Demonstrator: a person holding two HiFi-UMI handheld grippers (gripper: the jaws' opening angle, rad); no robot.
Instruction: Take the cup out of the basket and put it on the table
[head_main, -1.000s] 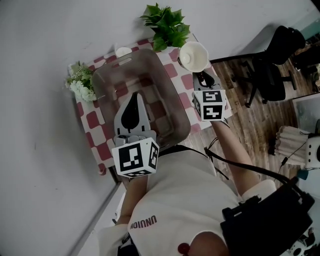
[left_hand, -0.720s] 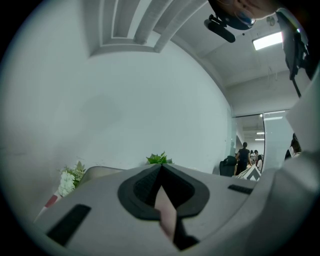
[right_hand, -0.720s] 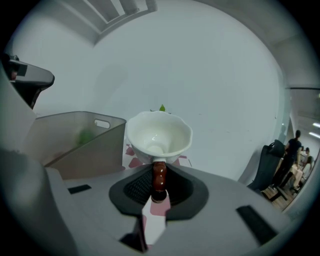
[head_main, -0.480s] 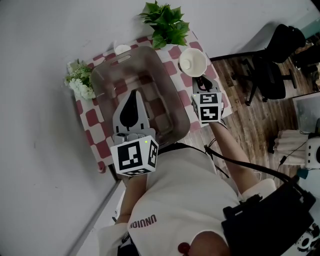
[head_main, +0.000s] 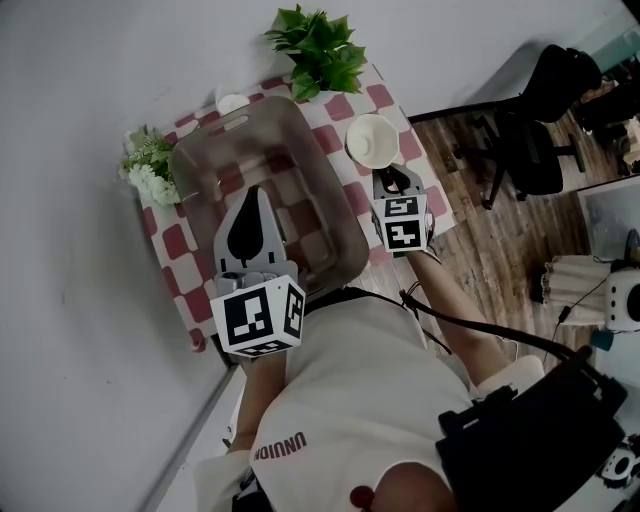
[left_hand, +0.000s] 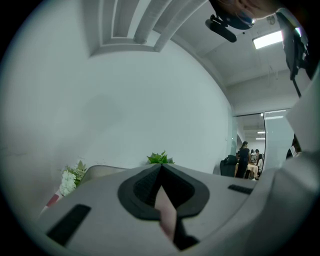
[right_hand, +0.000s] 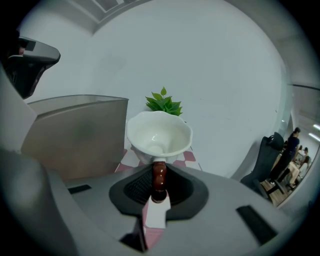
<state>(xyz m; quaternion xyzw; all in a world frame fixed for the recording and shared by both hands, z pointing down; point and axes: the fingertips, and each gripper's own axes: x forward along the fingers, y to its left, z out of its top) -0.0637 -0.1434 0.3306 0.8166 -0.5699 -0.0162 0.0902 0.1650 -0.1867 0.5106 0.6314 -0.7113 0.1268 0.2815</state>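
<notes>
A white cup (head_main: 373, 140) with a brown handle (right_hand: 159, 176) is outside the basket, over the checked table (head_main: 385, 98) at its right side. My right gripper (head_main: 392, 183) is shut on the handle, and the cup (right_hand: 159, 135) stands upright just beyond its jaws (right_hand: 159, 169). Whether the cup's base touches the cloth I cannot tell. The grey see-through basket (head_main: 262, 195) fills the table's middle and looks empty. My left gripper (head_main: 252, 222) hovers over the basket's near end, shut with nothing in it; the left gripper view shows its jaws (left_hand: 161, 169) meeting at the tips.
A green potted plant (head_main: 318, 48) stands at the table's far edge behind the cup. White flowers (head_main: 152, 168) sit at the far left corner, and a small white object (head_main: 232, 103) lies behind the basket. An office chair (head_main: 530, 130) stands on the wooden floor to the right.
My right gripper has come down and slightly nearer with the cup, which now looks smaller and lower beside the basket. The left gripper has stayed over the basket.
</notes>
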